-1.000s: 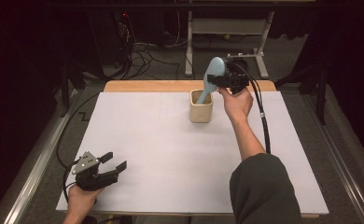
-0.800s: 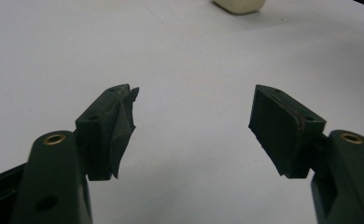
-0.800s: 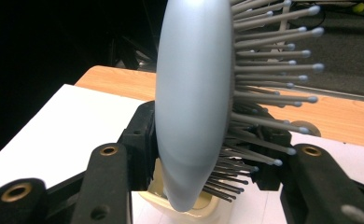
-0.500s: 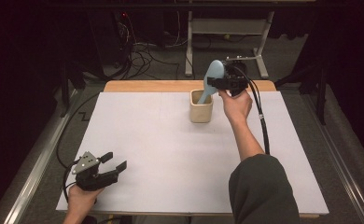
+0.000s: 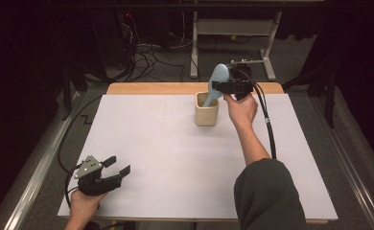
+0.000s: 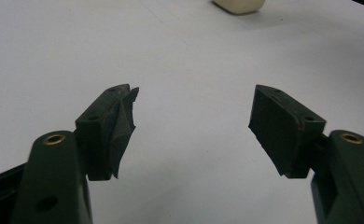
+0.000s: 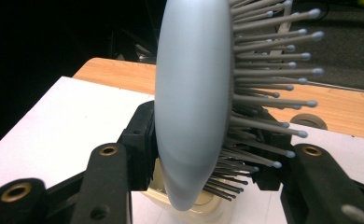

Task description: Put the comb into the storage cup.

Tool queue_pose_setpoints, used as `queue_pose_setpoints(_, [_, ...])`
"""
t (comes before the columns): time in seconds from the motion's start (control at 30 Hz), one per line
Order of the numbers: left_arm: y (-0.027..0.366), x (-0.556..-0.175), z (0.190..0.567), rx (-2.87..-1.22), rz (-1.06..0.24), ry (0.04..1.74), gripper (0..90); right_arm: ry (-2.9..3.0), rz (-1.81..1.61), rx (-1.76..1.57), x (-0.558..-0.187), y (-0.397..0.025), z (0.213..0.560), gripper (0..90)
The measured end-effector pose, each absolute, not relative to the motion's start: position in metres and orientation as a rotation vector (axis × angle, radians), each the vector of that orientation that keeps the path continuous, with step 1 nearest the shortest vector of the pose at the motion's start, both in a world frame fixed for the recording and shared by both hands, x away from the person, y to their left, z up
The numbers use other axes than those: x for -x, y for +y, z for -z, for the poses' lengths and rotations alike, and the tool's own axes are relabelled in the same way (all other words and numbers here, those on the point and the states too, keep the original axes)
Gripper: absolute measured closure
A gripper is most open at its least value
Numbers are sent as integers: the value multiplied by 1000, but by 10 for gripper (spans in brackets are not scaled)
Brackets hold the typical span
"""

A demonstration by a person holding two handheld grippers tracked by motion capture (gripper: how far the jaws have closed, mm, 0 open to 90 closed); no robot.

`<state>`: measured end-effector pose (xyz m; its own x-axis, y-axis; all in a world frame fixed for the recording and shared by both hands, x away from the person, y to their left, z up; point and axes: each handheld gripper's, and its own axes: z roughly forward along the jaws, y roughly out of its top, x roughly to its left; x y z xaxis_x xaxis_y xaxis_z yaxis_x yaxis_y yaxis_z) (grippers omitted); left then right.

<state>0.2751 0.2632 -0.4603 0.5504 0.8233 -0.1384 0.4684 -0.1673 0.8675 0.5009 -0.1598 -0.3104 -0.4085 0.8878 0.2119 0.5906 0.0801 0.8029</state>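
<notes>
Left gripper: the black two-jaw left gripper (image 5: 117, 171) sits in the person's left hand (image 5: 82, 205) at the near left corner of the white-covered table (image 5: 166, 153), low over the sheet; its jaws stand wide apart with nothing between them, and in the left gripper view (image 6: 194, 128) bare white surface shows in the gap.
Right arm: a dark sleeve (image 5: 266, 196) comes in from the near edge, and the forearm runs up to the right hand (image 5: 241, 109) at the far side of the table.
Cup: a small cream square cup (image 5: 206, 109) stands upright on the sheet near the far edge, just beside the right hand.
Brush: a pale blue oval plastic hairbrush with grey ball-tipped bristles (image 5: 217, 84) is tilted, its handle end down inside the cup and its head above the rim.
Right gripper: the black right gripper (image 5: 221, 86) is clamped on the brush head, one jaw on the smooth back, the other in the bristles (image 7: 208, 172).
Far edge: a strip of bare wooden tabletop (image 5: 151, 88) shows beyond the sheet.
</notes>
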Motion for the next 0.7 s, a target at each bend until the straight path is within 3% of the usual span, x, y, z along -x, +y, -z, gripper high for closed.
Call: queue_pose_setpoints(0.7, [263, -275, 460, -1809, -458, 1067, 311, 2060, -1203, -1468, -504, -152, 320, 519])
